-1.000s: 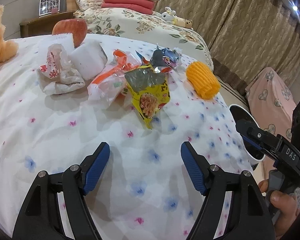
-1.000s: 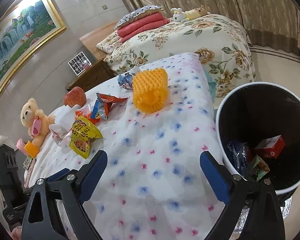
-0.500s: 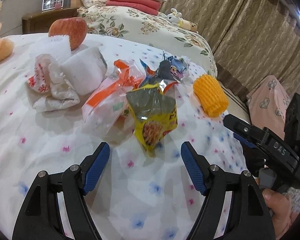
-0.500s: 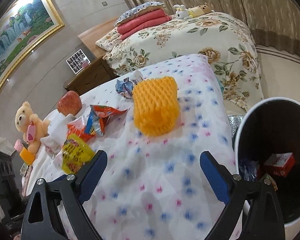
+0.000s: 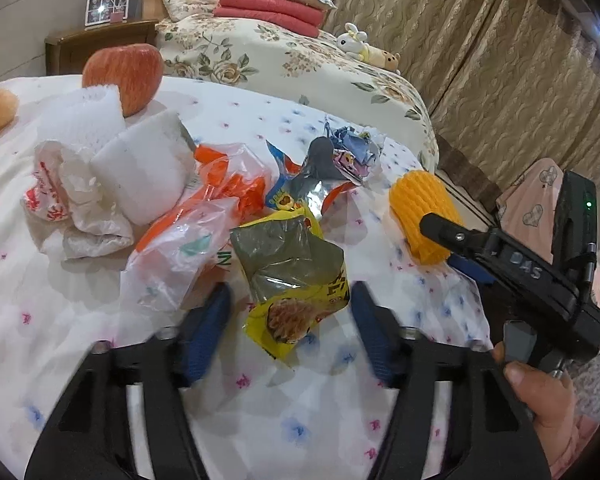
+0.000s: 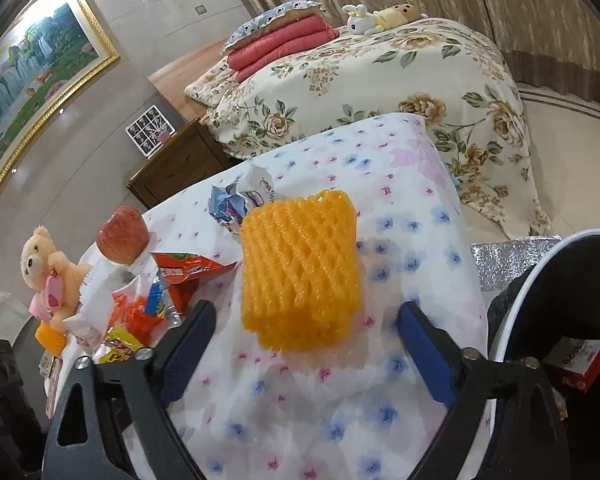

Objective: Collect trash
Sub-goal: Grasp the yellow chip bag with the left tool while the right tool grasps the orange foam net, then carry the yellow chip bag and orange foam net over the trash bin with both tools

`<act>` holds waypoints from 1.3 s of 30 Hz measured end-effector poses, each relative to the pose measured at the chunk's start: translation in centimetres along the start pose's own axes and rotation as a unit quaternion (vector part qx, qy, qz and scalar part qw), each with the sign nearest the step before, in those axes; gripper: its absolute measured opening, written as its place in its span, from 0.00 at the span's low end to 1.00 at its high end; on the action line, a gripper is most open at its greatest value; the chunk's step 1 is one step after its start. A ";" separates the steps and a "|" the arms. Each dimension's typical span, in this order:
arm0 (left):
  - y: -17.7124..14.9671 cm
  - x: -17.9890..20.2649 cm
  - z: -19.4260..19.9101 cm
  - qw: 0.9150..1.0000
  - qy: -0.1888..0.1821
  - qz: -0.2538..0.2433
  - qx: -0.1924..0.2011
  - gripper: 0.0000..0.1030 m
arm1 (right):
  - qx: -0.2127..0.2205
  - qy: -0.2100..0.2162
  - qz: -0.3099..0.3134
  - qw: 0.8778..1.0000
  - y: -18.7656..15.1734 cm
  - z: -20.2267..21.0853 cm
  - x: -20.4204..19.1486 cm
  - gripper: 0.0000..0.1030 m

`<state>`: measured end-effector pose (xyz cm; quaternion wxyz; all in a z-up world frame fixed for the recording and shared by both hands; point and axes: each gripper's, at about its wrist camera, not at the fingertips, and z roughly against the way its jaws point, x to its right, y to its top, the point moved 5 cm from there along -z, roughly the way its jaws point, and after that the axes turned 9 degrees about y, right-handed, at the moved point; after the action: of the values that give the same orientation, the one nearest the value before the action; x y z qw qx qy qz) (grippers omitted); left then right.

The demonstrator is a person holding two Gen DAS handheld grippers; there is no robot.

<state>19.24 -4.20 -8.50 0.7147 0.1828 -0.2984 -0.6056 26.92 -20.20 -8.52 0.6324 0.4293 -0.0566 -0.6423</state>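
— Two hand-held grippers are over the flowered sheet (image 6: pixel 300 432). The left hand-held gripper (image 5: pixel 290 330) has just been closing, its pads either side of the yellow snack bag (image 5: pixel 296 292), not pressing it that I can see.

— And the right one?

— The right hand-held gripper (image 6: pixel 304 344) has been narrowing too. It stands wide around the near end of the orange foam net (image 6: pixel 300 268), with a gap showing on both sides.

— What crowds the yellow bag?

— A clear plastic bag with orange print (image 5: pixel 188 248) lies against its left side, and a silver-lined wrapper (image 5: pixel 316 180) sits just behind. Further left there is a white foam block (image 5: pixel 148 172) and a crumpled white bag (image 5: pixel 72 208).

— Anything that isn't trash?

— An apple (image 5: pixel 124 76) at the far side, and a teddy bear (image 6: pixel 48 260) near the edge.

— Where's the bin?

— The black bin with a white rim (image 6: pixel 520 300) stands just right of the sheet, a red box (image 6: pixel 576 364) lying inside it. A second bed with a floral cover (image 6: pixel 380 92) is behind.
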 end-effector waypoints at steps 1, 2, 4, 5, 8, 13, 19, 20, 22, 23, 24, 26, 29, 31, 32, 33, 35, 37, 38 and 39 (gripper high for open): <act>0.0 0.1 -0.2 1.000 -0.004 -0.001 -0.005 0.44 | -0.001 -0.004 0.002 1.000 0.0 -0.1 0.0 0.58; 0.1 0.0 -0.2 1.000 -0.005 -0.001 -0.005 0.44 | -0.001 -0.006 0.004 1.000 -0.1 -0.1 0.0 0.43; 0.1 0.1 0.3 1.000 -0.010 -0.004 0.005 0.42 | 0.001 -0.006 0.009 1.000 -0.3 0.1 -0.3 0.37; 0.1 0.2 0.5 1.000 -0.013 -0.006 0.009 0.39 | 0.003 -0.006 0.012 1.000 -0.3 0.2 -0.4 0.35; -0.1 0.4 0.9 1.000 -0.019 -0.009 0.013 0.31 | 0.009 -0.002 0.016 1.000 -0.7 1.0 -0.7 0.33; -0.4 0.8 1.8 0.999 -0.026 -0.013 0.019 0.31 | 0.017 0.006 0.009 1.000 -1.8 3.0 -0.5 0.33; -1.5 2.1 2.6 0.999 -0.041 -0.028 0.017 0.31 | 0.027 0.009 -0.005 1.000 -3.4 5.8 0.1 0.33; -1.6 2.3 2.8 0.998 -0.043 -0.031 0.017 0.31 | 0.028 0.009 -0.006 1.000 -3.7 6.2 0.1 0.33; -1.9 3.0 3.2 0.998 -0.048 -0.039 0.017 0.31 | 0.031 0.008 -0.007 0.999 -4.2 7.1 0.2 0.33; -2.1 3.3 3.4 0.998 -0.052 -0.042 0.017 0.31 | 0.033 0.007 -0.007 0.999 -4.4 7.5 0.2 0.33; -2.3 3.6 3.6 0.997 -0.055 -0.045 0.017 0.31 | 0.036 0.007 -0.008 0.999 -4.7 7.9 0.3 0.33; -2.7 4.3 4.0 0.997 -0.060 -0.054 0.017 0.31 | 0.041 0.006 -0.011 0.999 -5.0 8.8 0.5 0.33; -3.2 5.4 4.4 0.995 -0.066 -0.067 0.016 0.31 | 0.048 0.001 -0.015 0.999 -5.4 10.0 1.0 0.33; -3.6 6.1 4.6 0.995 -0.070 -0.075 0.016 0.31 | 0.053 -0.003 -0.018 0.998 -5.8 10.9 1.5 0.33; -3.7 6.5 4.8 0.994 -0.073 -0.079 0.016 0.31 | 0.055 -0.006 -0.020 0.998 -6.0 11.2 1.7 0.33; -3.9 6.8 4.9 0.994 -0.075 -0.082 0.016 0.31 | 0.057 -0.009 -0.021 0.998 -6.2 11.7 2.0 0.33; -4.1 7.6 5.1 0.993 -0.079 -0.089 0.015 0.31 | 0.061 -0.014 -0.025 0.998 -6.5 12.5 2.6 0.33; -4.4 8.1 5.2 0.992 -0.082 -0.096 0.015 0.31 | 0.064 -0.018 -0.030 0.997 -6.9 13.1 3.1 0.33; -4.5 8.6 5.3 0.991 -0.085 -0.101 0.014 0.31 | 0.065 -0.020 -0.031 0.997 -7.0 13.4 3.3 0.33; -4.7 8.8 5.3 0.991 -0.088 -0.104 0.014 0.31 | 0.067 -0.022 -0.033 0.997 -7.2 13.7 3.6 0.33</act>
<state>13.02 -13.21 -5.60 0.6166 0.1687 -0.3475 -0.6860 13.48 -28.30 -6.14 0.5795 0.4578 -0.0990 -0.6669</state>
